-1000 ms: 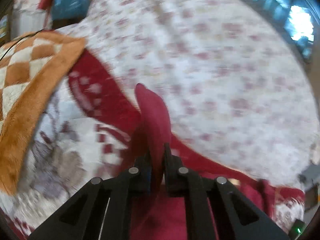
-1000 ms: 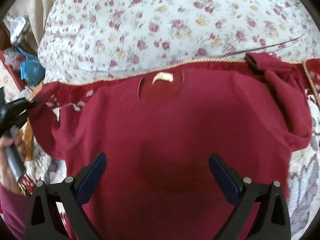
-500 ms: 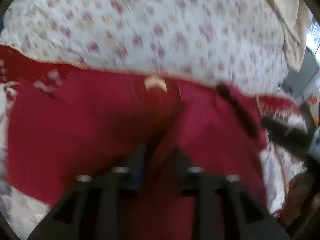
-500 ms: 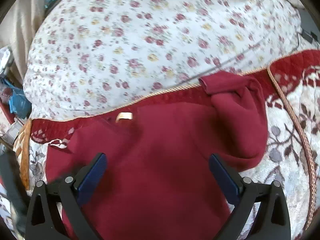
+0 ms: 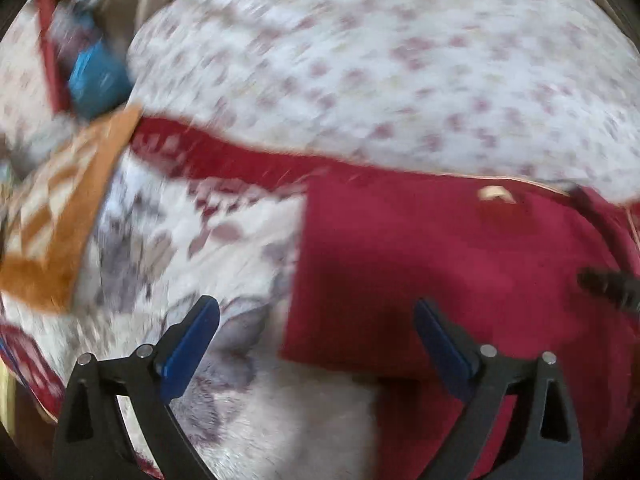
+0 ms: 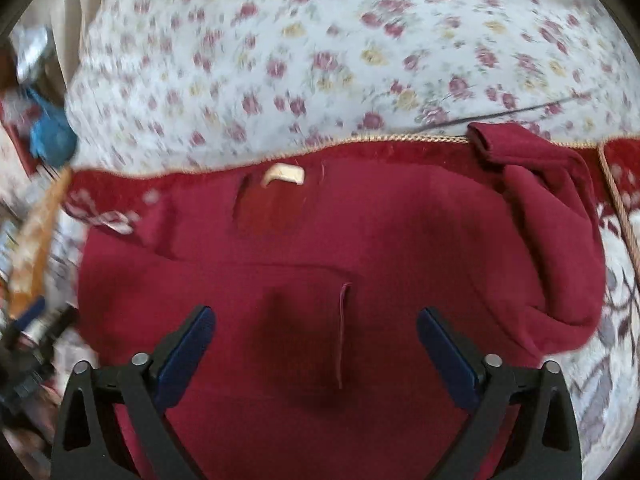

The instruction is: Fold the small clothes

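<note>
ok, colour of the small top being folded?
Dark red top, plain, with a pale neck label; clearest in the right wrist view.

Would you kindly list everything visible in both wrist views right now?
sweater: one, dark red, lying flat on the bedspread, one sleeve folded across its front, the other bunched near the collar side.
neck label: one, cream, inside the collar.
bedspread: one, white with a grey pattern and a red border, under the sweater.
floral quilt: one, white with red and yellow flowers, beyond the sweater.
checked blanket: one, orange and white, far left.
blue object: one, blurred, upper left.
left gripper: open, nothing between its jaws, which have just been opening.
right gripper: open above the sweater, its jaws just been closing somewhat.
</note>
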The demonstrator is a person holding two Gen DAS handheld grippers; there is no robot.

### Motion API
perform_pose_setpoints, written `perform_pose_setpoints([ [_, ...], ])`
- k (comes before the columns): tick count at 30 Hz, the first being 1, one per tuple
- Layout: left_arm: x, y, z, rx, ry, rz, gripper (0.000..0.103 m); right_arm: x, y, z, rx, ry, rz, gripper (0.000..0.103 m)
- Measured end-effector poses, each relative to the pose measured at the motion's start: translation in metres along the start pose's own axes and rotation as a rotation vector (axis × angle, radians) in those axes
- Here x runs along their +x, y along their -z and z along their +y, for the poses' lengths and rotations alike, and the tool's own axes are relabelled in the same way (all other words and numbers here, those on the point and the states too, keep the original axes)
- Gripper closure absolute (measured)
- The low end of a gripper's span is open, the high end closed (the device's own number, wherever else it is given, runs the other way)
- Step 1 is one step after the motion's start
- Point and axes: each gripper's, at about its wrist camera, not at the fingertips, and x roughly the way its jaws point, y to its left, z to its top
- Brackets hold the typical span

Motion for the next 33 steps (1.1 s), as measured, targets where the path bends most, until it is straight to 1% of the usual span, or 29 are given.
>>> perform_pose_setpoints([
  [1, 0.009, -0.001, 0.007, -0.036, -0.007, 0.032, 0.006, 0.009, 0.002, 0.001, -0.009, 0.023, 0.02, 0.035],
  [2, 0.014, -0.003, 0.013, -0.064, -0.01, 0.055, 0.006, 0.009, 0.005, 0.002, -0.012, 0.036, -0.024, 0.036],
  [3, 0.016, -0.005, 0.02, -0.093, -0.003, 0.059, 0.006, 0.005, 0.005, 0.005, -0.018, 0.042, -0.047, 0.058],
  [4, 0.016, -0.008, 0.025, -0.113, -0.001, 0.05, 0.006, 0.001, 0.004, 0.007, -0.032, 0.05, -0.053, 0.09],
  [5, 0.014, -0.011, 0.029, -0.133, -0.012, 0.035, 0.006, -0.004, 0.002, 0.009, -0.04, 0.036, -0.063, 0.097],
  [6, 0.013, -0.012, 0.034, -0.15, -0.028, 0.022, 0.006, -0.013, -0.003, 0.01, -0.039, 0.009, -0.085, 0.097],
  [7, 0.012, -0.013, 0.038, -0.166, -0.043, 0.016, 0.006, -0.02, -0.007, 0.011, -0.048, 0.005, -0.105, 0.097],
  [9, 0.014, -0.016, 0.042, -0.194, -0.054, 0.022, 0.006, -0.038, -0.014, 0.013, -0.088, 0.029, -0.159, 0.097],
  [12, 0.018, -0.013, 0.051, -0.222, -0.051, 0.04, 0.006, -0.06, -0.024, 0.004, -0.104, 0.105, -0.228, 0.097],
  [14, 0.017, -0.012, 0.052, -0.229, -0.054, 0.045, 0.006, -0.066, -0.029, -0.014, -0.058, 0.16, -0.236, 0.097],
  [16, 0.018, -0.012, 0.052, -0.226, -0.05, 0.046, 0.006, -0.062, -0.031, -0.035, 0.005, 0.215, -0.222, 0.096],
  [17, 0.019, -0.013, 0.05, -0.218, -0.046, 0.05, 0.006, -0.053, -0.031, -0.045, 0.021, 0.256, -0.193, 0.095],
  [18, 0.021, -0.012, 0.046, -0.2, -0.041, 0.057, 0.006, -0.046, -0.03, -0.053, 0.022, 0.274, -0.165, 0.091],
  [19, 0.022, -0.011, 0.043, -0.183, -0.04, 0.063, 0.006, -0.033, -0.03, -0.057, 0.016, 0.281, -0.097, 0.073],
  [20, 0.022, -0.01, 0.039, -0.167, -0.037, 0.07, 0.006, -0.031, -0.03, -0.059, 0.017, 0.267, -0.07, 0.063],
  [21, 0.022, -0.008, 0.035, -0.142, -0.018, 0.083, 0.006, -0.035, -0.028, -0.054, 0.028, 0.209, -0.077, 0.047],
  [22, 0.022, -0.007, 0.032, -0.127, -0.002, 0.09, 0.006, -0.042, -0.025, -0.049, 0.03, 0.175, -0.102, 0.038],
  [23, 0.02, -0.006, 0.029, -0.111, 0.018, 0.095, 0.006, -0.048, -0.025, -0.036, 0.014, 0.132, -0.135, 0.033],
  [24, 0.019, -0.004, 0.024, -0.09, 0.039, 0.099, 0.006, -0.054, -0.025, -0.016, -0.028, 0.072, -0.155, 0.025],
  [25, 0.018, -0.003, 0.02, -0.068, 0.052, 0.103, 0.006, -0.056, -0.025, 0.006, -0.085, -0.011, -0.154, 0.024],
  [27, 0.017, -0.001, 0.011, -0.031, 0.061, 0.105, 0.006, -0.052, -0.025, 0.048, -0.19, -0.155, -0.118, 0.024],
  [28, 0.019, -0.001, 0.007, -0.019, 0.06, 0.107, 0.006, -0.049, -0.025, 0.061, -0.221, -0.182, -0.11, 0.024],
  [29, 0.021, -0.001, 0.005, -0.019, 0.057, 0.11, 0.006, -0.044, -0.026, 0.078, -0.254, -0.187, -0.108, 0.024],
  [31, 0.027, -0.002, 0.002, -0.033, 0.083, 0.123, 0.006, -0.03, -0.034, 0.105, -0.303, -0.159, -0.123, 0.024],
  [33, 0.029, -0.003, 0.002, -0.041, 0.097, 0.126, 0.006, -0.01, -0.05, 0.12, -0.318, -0.177, -0.12, 0.024],
])
